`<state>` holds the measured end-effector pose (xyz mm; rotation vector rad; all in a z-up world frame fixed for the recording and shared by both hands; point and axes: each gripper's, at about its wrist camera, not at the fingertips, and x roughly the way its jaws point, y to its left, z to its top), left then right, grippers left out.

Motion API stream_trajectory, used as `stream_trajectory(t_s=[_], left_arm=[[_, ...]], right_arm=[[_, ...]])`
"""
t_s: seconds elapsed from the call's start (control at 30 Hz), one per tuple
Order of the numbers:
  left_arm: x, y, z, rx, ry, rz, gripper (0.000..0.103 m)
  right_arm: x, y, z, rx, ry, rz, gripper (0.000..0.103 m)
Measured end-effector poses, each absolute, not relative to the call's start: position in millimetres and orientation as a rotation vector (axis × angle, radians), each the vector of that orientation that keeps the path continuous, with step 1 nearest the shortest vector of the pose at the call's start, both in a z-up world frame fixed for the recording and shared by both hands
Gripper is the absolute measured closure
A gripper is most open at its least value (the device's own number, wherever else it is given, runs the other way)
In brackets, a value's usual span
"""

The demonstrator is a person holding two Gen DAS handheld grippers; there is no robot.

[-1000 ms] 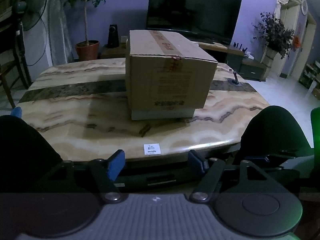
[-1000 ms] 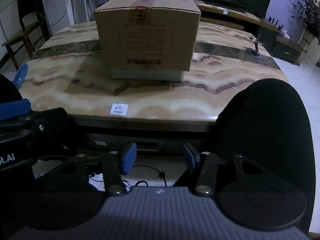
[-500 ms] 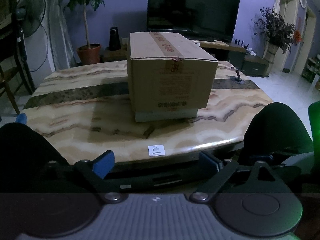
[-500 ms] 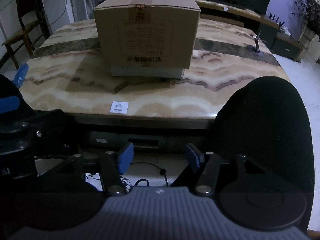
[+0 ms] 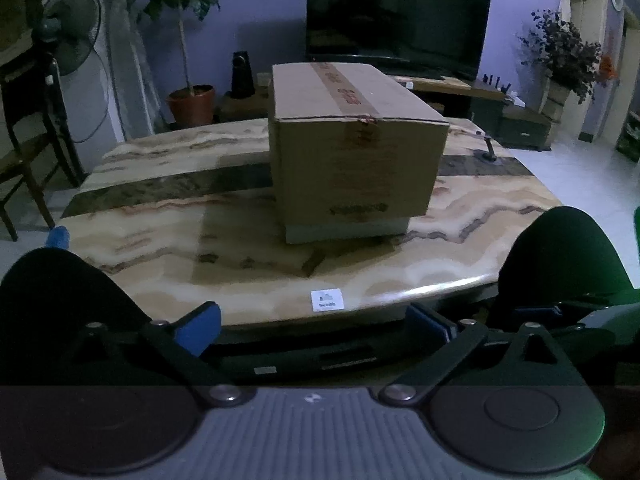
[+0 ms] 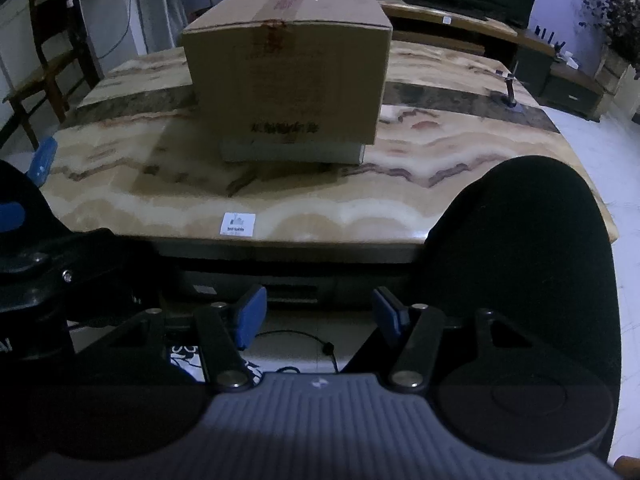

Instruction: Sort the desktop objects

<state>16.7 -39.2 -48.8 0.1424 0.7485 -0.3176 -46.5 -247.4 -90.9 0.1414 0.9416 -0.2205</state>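
Observation:
A taped cardboard box (image 5: pixel 352 160) stands mid-table on a flat grey box (image 5: pixel 344 234), on the marble table (image 5: pixel 160 240). A small white sticker (image 5: pixel 327 300) lies by the near edge. My left gripper (image 5: pixel 312 324) hangs before that edge, well short of the boxes. Its jaws are opening wide with nothing between them. In the right wrist view the cardboard box (image 6: pixel 288 80) and sticker (image 6: pixel 238 225) show again. My right gripper (image 6: pixel 320 314) is open and empty, below the table edge (image 6: pixel 360 240) over the floor. The left gripper's blue pad (image 6: pixel 12 216) shows at far left.
A small dark stand (image 5: pixel 488 152) sits at the table's right end. Black rounded shapes (image 5: pixel 560 252) (image 6: pixel 520 260) flank the near edge. A cable (image 6: pixel 300 336) lies on the floor. Behind are a TV (image 5: pixel 400 20), potted plant (image 5: pixel 188 100), fan (image 5: pixel 72 40) and wooden chair (image 6: pixel 52 60).
The left jaws have spread much wider. The right jaws have widened a little, and the right gripper has edged slightly toward the table. The boxes have not moved.

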Motion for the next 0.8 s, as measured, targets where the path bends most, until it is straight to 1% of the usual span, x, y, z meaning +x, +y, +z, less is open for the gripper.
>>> stream_trajectory(t_s=[0.33, 0.37, 0.43, 0.8], left_arm=[[17.8, -33.6, -46.1, 0.094, 0.726, -0.306, 0.004], [17.8, -33.0, -45.8, 0.088, 0.729, -0.312, 0.001], [19.2, -33.1, -46.0, 0.085, 0.742, -0.326, 0.001], [18.3, -39.8, -47.3, 0.146, 0.748, -0.328, 0.001]], right_arm=[[-51.3, -252.0, -85.1, 0.149, 0.869, -0.261, 0.04], [-51.6, -251.9, -84.7, 0.15, 0.868, -0.263, 0.039], [-51.7, -252.6, -84.8, 0.161, 0.871, -0.261, 0.035], [-49.2, -251.4, -81.7, 0.155, 0.898, -0.24, 0.035]])
